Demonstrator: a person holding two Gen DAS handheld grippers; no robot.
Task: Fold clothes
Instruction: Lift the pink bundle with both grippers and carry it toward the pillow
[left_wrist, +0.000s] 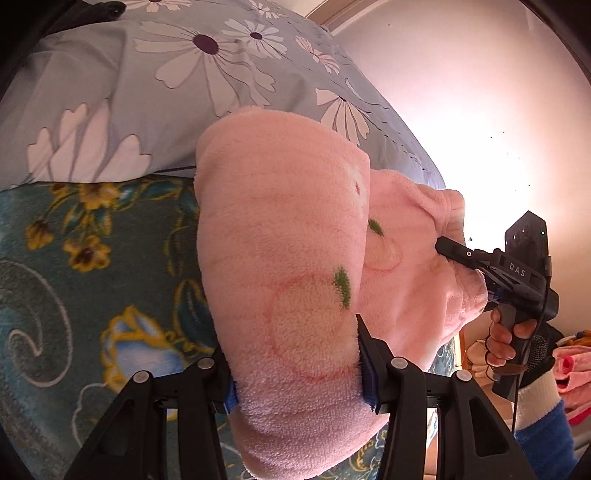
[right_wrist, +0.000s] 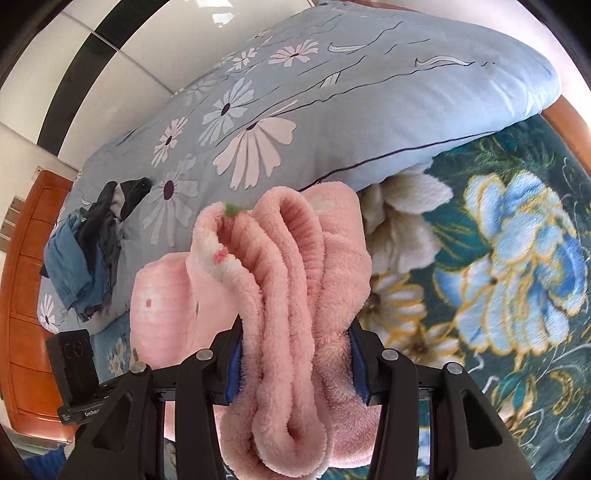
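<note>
While both sets of fingers are clamped on it, the fluffy pink fleece garment with peach prints (left_wrist: 280, 266) hangs bunched above the teal flower-patterned bed blanket (left_wrist: 74, 295). The left gripper (left_wrist: 295, 373) pinches a thick fold; the right gripper (right_wrist: 295, 365) grips several gathered layers. The blanket lies bare toward the bed's wooden edge (right_wrist: 569, 110). Just behind, the puffy pale-blue daisy-print quilt (right_wrist: 369, 110) bounds the room, with a heap of dark and blue clothes (right_wrist: 88, 258) on it.

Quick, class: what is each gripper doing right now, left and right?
Left gripper: closed on the pink fleece garment.
Right gripper: closed on a bunched part of the same garment.
</note>
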